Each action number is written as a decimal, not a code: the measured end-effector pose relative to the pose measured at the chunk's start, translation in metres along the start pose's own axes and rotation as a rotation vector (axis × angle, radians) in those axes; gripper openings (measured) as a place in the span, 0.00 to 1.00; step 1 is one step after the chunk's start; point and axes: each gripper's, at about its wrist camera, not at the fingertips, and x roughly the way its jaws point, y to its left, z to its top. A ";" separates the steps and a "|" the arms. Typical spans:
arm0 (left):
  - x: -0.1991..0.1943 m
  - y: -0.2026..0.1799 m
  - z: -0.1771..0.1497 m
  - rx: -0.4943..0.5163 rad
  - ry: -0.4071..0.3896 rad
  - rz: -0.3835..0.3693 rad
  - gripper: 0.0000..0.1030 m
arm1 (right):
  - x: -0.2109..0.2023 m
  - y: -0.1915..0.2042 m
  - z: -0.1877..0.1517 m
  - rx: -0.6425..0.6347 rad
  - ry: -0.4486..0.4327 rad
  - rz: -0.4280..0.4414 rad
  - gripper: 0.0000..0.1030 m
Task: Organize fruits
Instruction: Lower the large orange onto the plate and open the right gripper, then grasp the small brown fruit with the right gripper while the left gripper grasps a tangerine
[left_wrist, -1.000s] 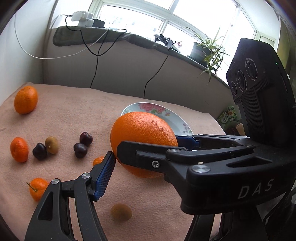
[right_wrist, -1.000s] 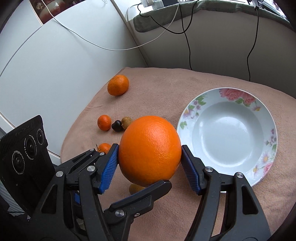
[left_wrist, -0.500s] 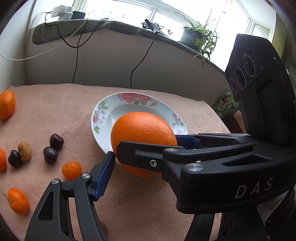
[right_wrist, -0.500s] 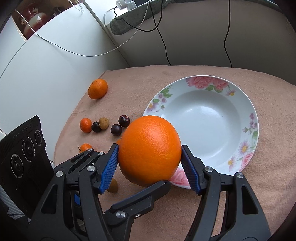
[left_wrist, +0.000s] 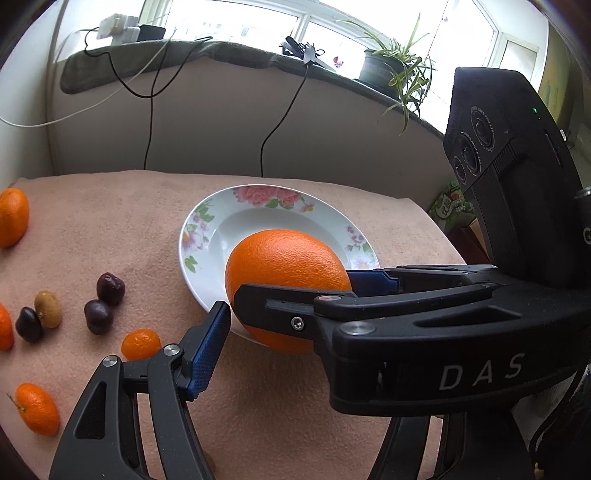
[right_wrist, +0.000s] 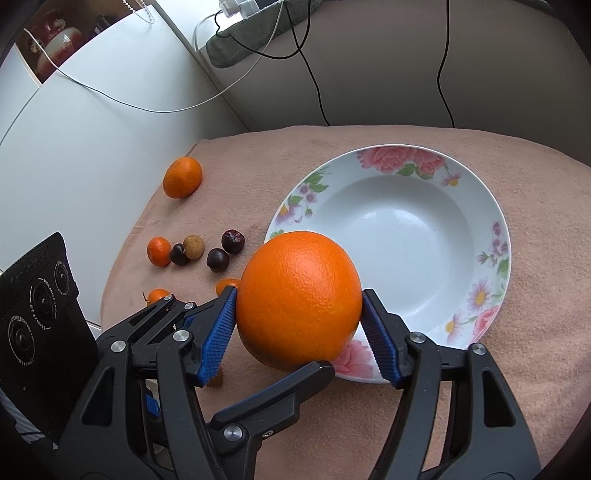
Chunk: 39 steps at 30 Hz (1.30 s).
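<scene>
A large orange (right_wrist: 299, 288) hangs just over the near left rim of a white flowered plate (right_wrist: 399, 229). My right gripper (right_wrist: 299, 314) is shut on it, one blue pad on each side. My left gripper (left_wrist: 288, 314) comes in crosswise. Its left pad (left_wrist: 210, 350) touches the large orange (left_wrist: 284, 258) with its tip. Its other finger is hidden behind the right gripper in the left wrist view. In the right wrist view that finger reaches under the fruit. The plate (left_wrist: 258, 206) holds nothing.
Loose fruit lies left of the plate on the pink cloth (right_wrist: 535, 221): a mandarin (right_wrist: 183, 177), dark cherries (right_wrist: 232, 240), a small brownish fruit (right_wrist: 194, 246) and small orange fruits (left_wrist: 141, 344). A wall with cables and a windowsill with a plant (left_wrist: 391, 66) stand behind.
Both grippers have carried the orange to the right, from above the cloth to the plate's near rim. Neither grip has changed.
</scene>
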 end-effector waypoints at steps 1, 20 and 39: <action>0.000 0.000 0.000 0.001 -0.001 0.004 0.65 | -0.002 0.000 0.001 -0.002 -0.009 -0.014 0.68; -0.031 0.014 0.001 -0.014 -0.079 0.024 0.66 | -0.062 0.003 -0.003 -0.047 -0.210 -0.134 0.79; -0.099 0.071 -0.006 -0.066 -0.170 0.141 0.66 | -0.062 0.034 -0.030 -0.114 -0.254 -0.116 0.79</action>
